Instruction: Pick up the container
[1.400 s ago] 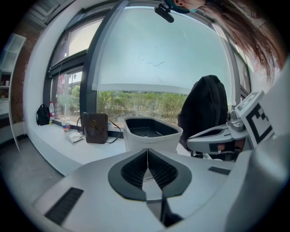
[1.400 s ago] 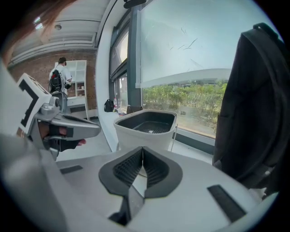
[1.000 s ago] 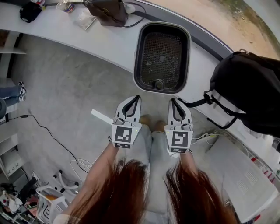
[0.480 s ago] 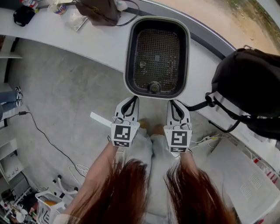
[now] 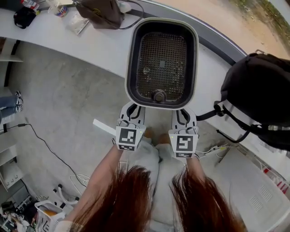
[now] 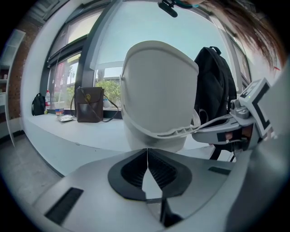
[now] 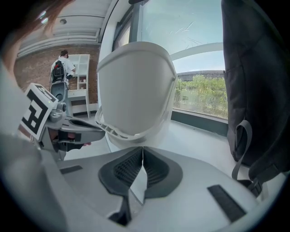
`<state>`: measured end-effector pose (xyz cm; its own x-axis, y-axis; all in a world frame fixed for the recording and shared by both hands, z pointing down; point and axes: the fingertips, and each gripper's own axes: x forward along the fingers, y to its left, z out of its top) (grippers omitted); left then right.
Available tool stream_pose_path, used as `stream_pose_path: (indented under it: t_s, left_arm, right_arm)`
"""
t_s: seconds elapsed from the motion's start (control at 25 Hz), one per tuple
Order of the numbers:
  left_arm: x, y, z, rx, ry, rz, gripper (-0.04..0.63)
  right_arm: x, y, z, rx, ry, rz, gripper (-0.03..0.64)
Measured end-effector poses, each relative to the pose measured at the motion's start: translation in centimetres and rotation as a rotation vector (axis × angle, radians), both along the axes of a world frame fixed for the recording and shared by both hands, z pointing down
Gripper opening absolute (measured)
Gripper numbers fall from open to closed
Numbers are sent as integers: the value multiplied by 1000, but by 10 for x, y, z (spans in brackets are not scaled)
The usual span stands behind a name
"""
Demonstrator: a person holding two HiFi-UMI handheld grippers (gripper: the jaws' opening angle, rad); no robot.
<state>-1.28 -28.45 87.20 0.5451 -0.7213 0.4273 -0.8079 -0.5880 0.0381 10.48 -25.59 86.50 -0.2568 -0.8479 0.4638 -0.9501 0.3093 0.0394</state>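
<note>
Fig.: L tool [image 5: 133, 108] & R tool [image 5: 182, 112], jaws closed, each pinching the near rim of the white container [image 5: 136, 59]. Container (dark mesh inside) is tipped toward me over the table [image 5: 90, 38] edge. Black backpack [image 5: 260, 90] at R, brown bag [image 5: 102, 11] at far L.

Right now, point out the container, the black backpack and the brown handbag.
container [image 6: 158, 86], left gripper view, on its white outer wall.
black backpack [image 5: 258, 95], head view, on its main body.
brown handbag [image 5: 104, 13], head view, on the middle of its side.
</note>
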Motion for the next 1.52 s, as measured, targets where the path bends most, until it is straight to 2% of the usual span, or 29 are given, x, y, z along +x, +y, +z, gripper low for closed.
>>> stream_pose_path:
  t_s: [0.52,1.52]
  left_arm:
    - [5,3,-20,21,-11,11,17]
    - [-5,15,-115,4,-32,-5,18]
  right_arm:
    - [-1,5,-18,7,25,-19,25]
    - [-7,23,-109,-34,-4,6,25]
